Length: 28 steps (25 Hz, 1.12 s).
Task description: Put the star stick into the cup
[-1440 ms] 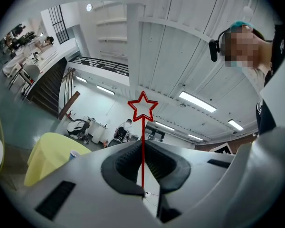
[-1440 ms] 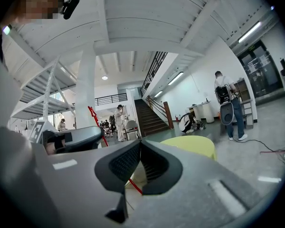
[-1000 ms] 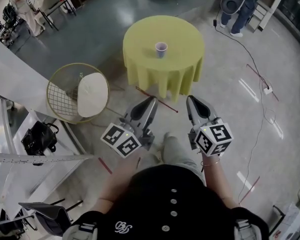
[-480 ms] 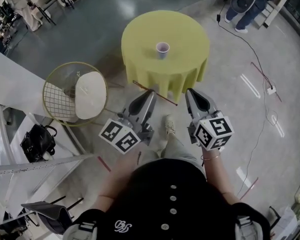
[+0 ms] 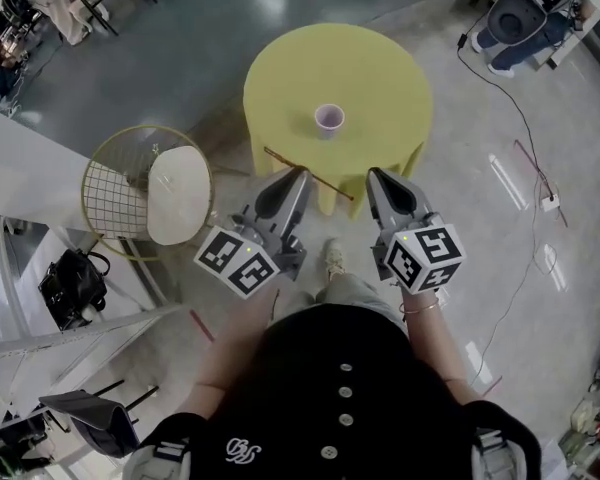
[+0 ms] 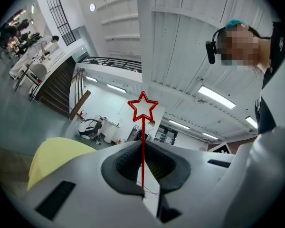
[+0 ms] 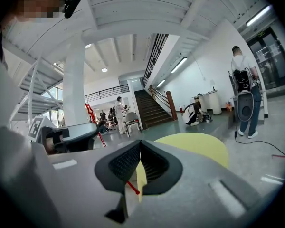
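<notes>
The left gripper's [image 6: 143,145] jaws are clenched on the one star stick [image 6: 143,136]. Its thin red shaft rises straight out from between the two pads to a single hollow red star at the top. The right gripper's [image 7: 140,145] jaws are pressed together at the tips and grasp nothing. The stick's plain red end shows low in the slit behind them, and whether it touches them cannot be told. In the head view the two grippers are held side by side in front of the person, with the stick lying crosswise at the left jaws' tip, toward the right one. Beyond it is one round worktop [image 5: 280,78] under a yellow cloth, carrying one pale cup [image 5: 329,120] that stands upright near its middle, apart from the stick. On the floor to the left are one round wire basket [image 5: 110,203] with a white cushion [image 5: 178,196] and one black bag [image 5: 72,288].
</notes>
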Each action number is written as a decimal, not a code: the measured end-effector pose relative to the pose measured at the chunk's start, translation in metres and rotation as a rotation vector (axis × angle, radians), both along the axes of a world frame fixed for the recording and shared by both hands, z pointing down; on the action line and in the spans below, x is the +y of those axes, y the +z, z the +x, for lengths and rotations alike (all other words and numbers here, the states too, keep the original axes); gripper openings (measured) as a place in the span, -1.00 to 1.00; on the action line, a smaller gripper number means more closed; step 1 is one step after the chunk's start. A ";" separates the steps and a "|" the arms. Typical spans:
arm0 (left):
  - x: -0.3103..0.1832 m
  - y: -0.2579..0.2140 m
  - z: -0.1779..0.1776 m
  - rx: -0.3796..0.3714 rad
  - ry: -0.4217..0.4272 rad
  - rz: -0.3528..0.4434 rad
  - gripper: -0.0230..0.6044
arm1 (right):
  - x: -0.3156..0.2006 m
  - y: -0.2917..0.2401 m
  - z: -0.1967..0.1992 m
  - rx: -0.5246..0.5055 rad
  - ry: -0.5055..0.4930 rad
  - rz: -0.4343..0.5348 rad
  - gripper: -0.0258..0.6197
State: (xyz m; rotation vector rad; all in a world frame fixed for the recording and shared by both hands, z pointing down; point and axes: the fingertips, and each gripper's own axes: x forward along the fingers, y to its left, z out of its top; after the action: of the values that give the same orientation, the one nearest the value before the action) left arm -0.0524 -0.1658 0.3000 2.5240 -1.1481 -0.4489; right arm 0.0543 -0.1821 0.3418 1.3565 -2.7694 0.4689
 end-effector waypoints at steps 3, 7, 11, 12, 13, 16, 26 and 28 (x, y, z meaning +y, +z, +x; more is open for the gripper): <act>-0.023 -0.003 0.000 -0.002 -0.021 -0.001 -0.86 | -0.025 -0.002 0.002 -0.005 -0.015 -0.004 -0.91; -0.058 -0.006 0.005 0.000 -0.048 0.004 -0.86 | -0.061 0.000 0.004 -0.003 -0.045 -0.014 -0.91; -0.086 -0.005 0.005 0.001 -0.080 0.008 -0.86 | -0.091 0.002 0.004 0.002 -0.077 -0.017 -0.91; -0.091 -0.004 0.005 0.000 -0.089 0.007 -0.86 | -0.096 0.003 0.003 0.002 -0.085 -0.018 -0.91; -0.095 -0.003 0.004 0.000 -0.097 0.005 -0.86 | -0.101 0.004 0.002 0.002 -0.093 -0.019 -0.91; -0.105 0.002 0.003 -0.002 -0.118 -0.002 -0.86 | -0.111 0.011 -0.002 0.006 -0.121 -0.030 -0.91; -0.130 0.010 0.003 -0.006 -0.140 -0.029 -0.86 | -0.129 0.020 0.002 0.007 -0.135 -0.055 -0.91; -0.132 0.011 0.007 -0.010 -0.132 -0.035 -0.86 | -0.132 0.020 0.006 0.003 -0.126 -0.059 -0.91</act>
State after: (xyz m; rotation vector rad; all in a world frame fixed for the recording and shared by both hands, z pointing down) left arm -0.0457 -0.2977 0.3110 2.4326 -1.3205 -0.4452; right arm 0.0605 -0.3140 0.3617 1.1610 -2.7931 0.5379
